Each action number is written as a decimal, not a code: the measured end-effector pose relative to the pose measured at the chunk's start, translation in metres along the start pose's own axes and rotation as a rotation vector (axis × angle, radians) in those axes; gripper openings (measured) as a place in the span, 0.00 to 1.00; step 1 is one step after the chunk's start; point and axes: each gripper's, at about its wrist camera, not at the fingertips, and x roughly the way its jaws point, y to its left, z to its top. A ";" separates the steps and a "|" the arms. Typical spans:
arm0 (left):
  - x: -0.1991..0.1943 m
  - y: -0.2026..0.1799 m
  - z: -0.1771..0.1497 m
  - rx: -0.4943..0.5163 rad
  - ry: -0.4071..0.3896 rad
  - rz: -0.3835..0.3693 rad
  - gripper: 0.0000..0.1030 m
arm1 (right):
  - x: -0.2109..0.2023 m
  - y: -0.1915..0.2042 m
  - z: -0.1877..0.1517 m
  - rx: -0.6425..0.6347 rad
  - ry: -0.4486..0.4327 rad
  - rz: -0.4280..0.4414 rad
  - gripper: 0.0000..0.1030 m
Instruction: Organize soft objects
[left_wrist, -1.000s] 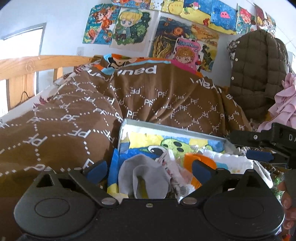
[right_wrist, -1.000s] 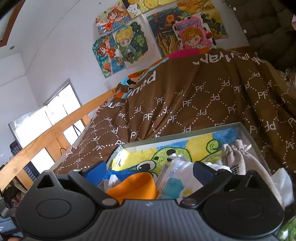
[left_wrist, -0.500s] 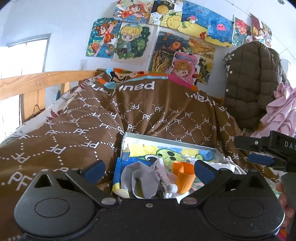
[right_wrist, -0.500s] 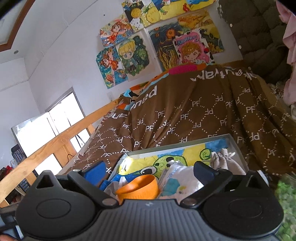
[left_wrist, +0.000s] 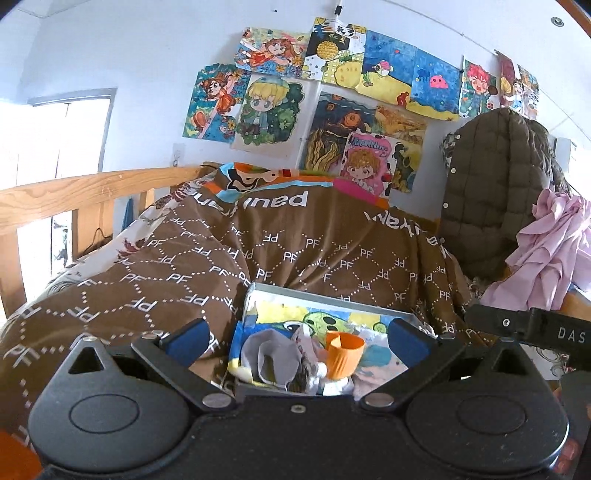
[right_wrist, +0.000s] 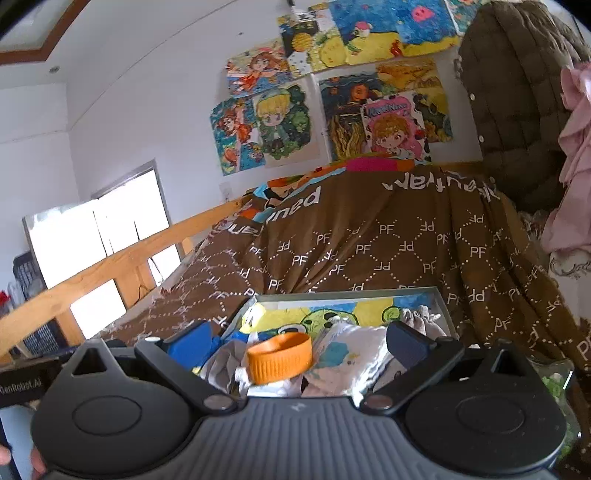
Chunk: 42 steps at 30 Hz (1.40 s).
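Both grippers (left_wrist: 297, 338) (right_wrist: 297, 341) (fingers spread) hover before the box (left_wrist: 332, 301) of soft things.

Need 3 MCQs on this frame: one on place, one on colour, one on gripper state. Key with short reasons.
1. Where does the box sit?
A. on the brown blanket
B. on a wooden desk
C. on the floor

2. What colour is the cup in the box?
A. green
B. orange
C. white

3. How do the left gripper and the right gripper stand?
A. both shut on cloth
B. left shut, right open
C. both open, holding nothing

Key:
1 A, the brown blanket lies around and under the box.
2 B, the ribbed cup among the cloths is orange in both views.
3 C, the blue pads are spread wide with nothing between them.
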 end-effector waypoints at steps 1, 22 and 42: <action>-0.004 0.000 -0.001 -0.001 0.001 0.001 0.99 | -0.003 0.003 -0.002 -0.014 0.005 0.001 1.00; -0.070 -0.019 -0.032 -0.018 0.002 0.034 0.99 | -0.075 0.022 -0.041 -0.124 0.022 -0.042 1.00; -0.113 -0.026 -0.044 -0.011 -0.027 0.030 0.99 | -0.128 0.035 -0.070 -0.181 -0.056 -0.102 1.00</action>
